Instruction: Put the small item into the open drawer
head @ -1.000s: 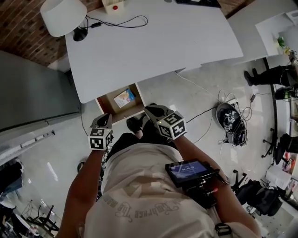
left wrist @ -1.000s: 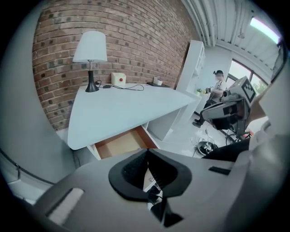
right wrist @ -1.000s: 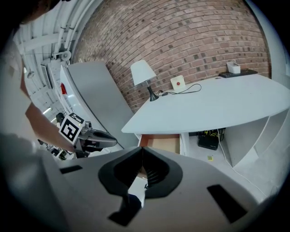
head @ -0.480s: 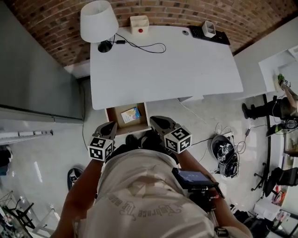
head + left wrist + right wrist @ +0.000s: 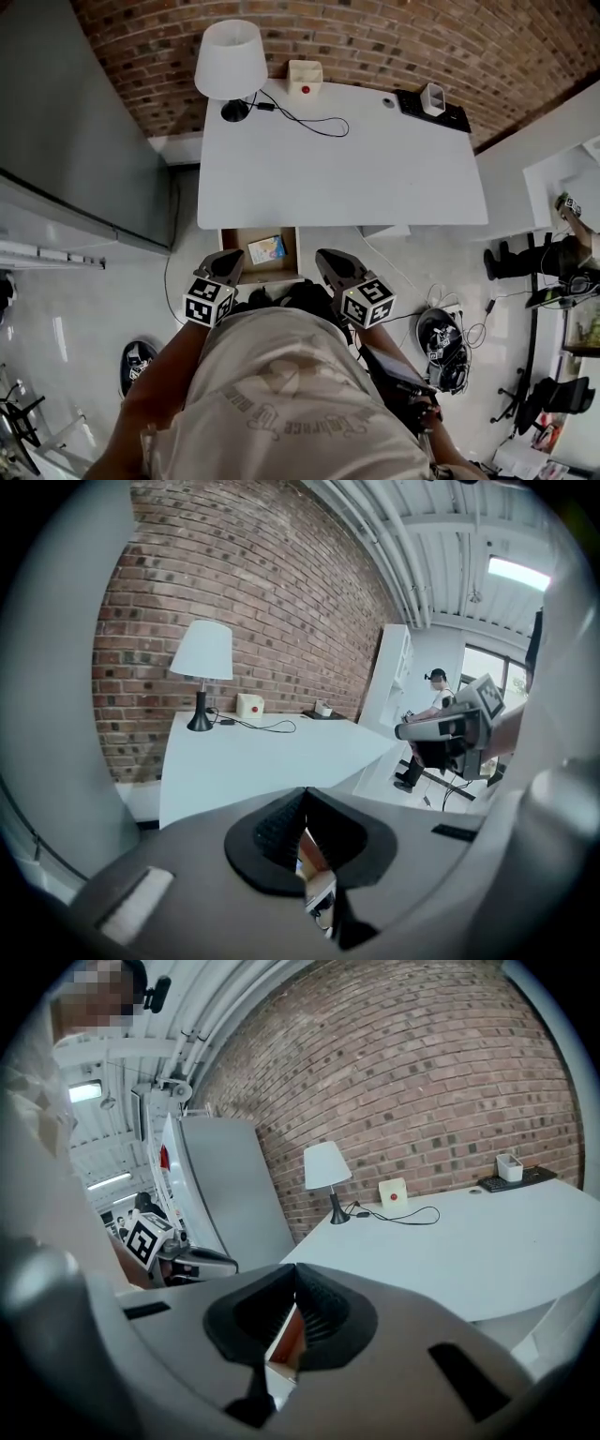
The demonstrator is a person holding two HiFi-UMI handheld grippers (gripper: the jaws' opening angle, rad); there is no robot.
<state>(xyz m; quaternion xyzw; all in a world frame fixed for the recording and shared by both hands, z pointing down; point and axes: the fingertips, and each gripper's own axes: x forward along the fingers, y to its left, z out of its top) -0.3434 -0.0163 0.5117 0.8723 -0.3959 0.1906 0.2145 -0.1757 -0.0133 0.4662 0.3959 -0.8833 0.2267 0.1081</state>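
Under the white desk [image 5: 337, 169] the wooden drawer [image 5: 240, 242] stands pulled out. A small colourful item [image 5: 266, 249] lies flat inside it. My left gripper [image 5: 226, 263] hovers just in front of the drawer's left corner, jaws shut and empty. My right gripper [image 5: 329, 260] is held to the right of the drawer front, its jaws also closed with nothing between them. In the left gripper view the pads of the left gripper [image 5: 305, 801] meet, and a sliver of the drawer shows below them. The right gripper [image 5: 294, 1299] looks the same in its own view.
On the desk's far edge stand a white lamp [image 5: 231, 56], a small white box with a red button [image 5: 305, 77] with a black cable, and a keyboard [image 5: 433, 110]. A tall grey cabinet [image 5: 84, 141] flanks the desk's left. Cables and a bag [image 5: 441, 342] lie on the floor at right.
Both grippers have risen and tilted up, staying near the drawer front. The whole desk and brick wall have come into view. The item has not moved in the drawer.
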